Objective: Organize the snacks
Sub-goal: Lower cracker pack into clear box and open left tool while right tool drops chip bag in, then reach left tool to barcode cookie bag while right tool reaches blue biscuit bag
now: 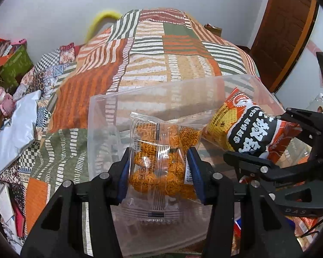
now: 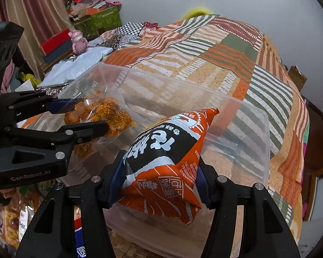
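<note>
My left gripper point(image 1: 160, 172) is shut on a clear packet of orange fried snacks point(image 1: 161, 163) and holds it over a clear plastic bin point(image 1: 101, 129) on the bed. My right gripper point(image 2: 161, 185) is shut on an orange, black and white snack bag point(image 2: 168, 163) and holds it over the same bin point(image 2: 258, 150). In the left wrist view the right gripper point(image 1: 275, 142) and its bag point(image 1: 247, 126) are at the right. In the right wrist view the left gripper point(image 2: 79, 116) and its packet point(image 2: 103, 114) are at the left.
The bin sits on a patchwork quilt point(image 1: 150, 60) covering the bed. More snack packets point(image 2: 10, 221) lie near the bed's front edge below the grippers. A white plastic bag point(image 1: 17, 126), a pink toy point(image 2: 79, 42) and boxes point(image 2: 97, 17) are at the left. A wooden door point(image 1: 284, 32) is at the right.
</note>
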The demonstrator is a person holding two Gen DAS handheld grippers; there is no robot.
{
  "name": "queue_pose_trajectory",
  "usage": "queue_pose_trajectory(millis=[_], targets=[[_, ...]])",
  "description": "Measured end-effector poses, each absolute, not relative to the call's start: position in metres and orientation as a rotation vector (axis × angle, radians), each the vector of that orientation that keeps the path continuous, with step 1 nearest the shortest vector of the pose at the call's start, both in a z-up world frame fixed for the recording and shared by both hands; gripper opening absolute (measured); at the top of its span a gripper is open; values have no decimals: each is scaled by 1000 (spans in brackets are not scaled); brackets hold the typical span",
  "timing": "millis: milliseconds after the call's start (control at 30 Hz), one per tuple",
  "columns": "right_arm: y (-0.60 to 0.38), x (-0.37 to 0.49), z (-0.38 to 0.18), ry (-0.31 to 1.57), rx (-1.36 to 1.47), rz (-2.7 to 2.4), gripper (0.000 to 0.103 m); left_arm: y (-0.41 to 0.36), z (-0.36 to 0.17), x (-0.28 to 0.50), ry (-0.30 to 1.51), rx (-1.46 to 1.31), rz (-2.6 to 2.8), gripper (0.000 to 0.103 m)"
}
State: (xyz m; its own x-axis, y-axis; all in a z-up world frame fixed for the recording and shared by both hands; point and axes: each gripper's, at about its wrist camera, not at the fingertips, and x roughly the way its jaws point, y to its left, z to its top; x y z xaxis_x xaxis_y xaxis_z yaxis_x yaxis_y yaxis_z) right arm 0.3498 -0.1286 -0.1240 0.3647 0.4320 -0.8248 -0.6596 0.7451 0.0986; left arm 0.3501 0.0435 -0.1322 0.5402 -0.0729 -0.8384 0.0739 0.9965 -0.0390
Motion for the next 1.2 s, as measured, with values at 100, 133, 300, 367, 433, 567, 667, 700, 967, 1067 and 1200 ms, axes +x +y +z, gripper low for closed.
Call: queue_pose_trajectory(millis=[100,133,300,367,433,567,667,700,967,1067,1200], targets=[[-128,351,-124,970,-271,707,56,42,-132,348,992,-5,-91,51],[-128,351,-124,966,-276,704,56,42,-132,348,990,-5,-89,51],[-127,348,-121,956,-293,702,56,43,-132,345,993,-13,-96,51],[-127,348,-119,947,-293,702,56,43,-131,344,996,-19,-95,51],[-127,346,-115,930,-297,698,57,44,-130,343,997,-28,-96,51],[-128,339,-105,900,-308,696,59,46,-125,339,993,-40,-91,54],[-131,332,-96,868,-314,688,63,49,-116,332,975,-49,-91,57],[-133,329,-92,856,-311,689,64,50,-112,327,963,-49,-94,57],[-151,304,-62,791,-269,708,68,62,-74,288,860,-18,-67,70],[-157,292,-55,771,-252,719,69,63,-65,269,836,-4,-71,76],[-163,273,-53,759,-237,741,70,62,-63,247,835,4,-88,84]])
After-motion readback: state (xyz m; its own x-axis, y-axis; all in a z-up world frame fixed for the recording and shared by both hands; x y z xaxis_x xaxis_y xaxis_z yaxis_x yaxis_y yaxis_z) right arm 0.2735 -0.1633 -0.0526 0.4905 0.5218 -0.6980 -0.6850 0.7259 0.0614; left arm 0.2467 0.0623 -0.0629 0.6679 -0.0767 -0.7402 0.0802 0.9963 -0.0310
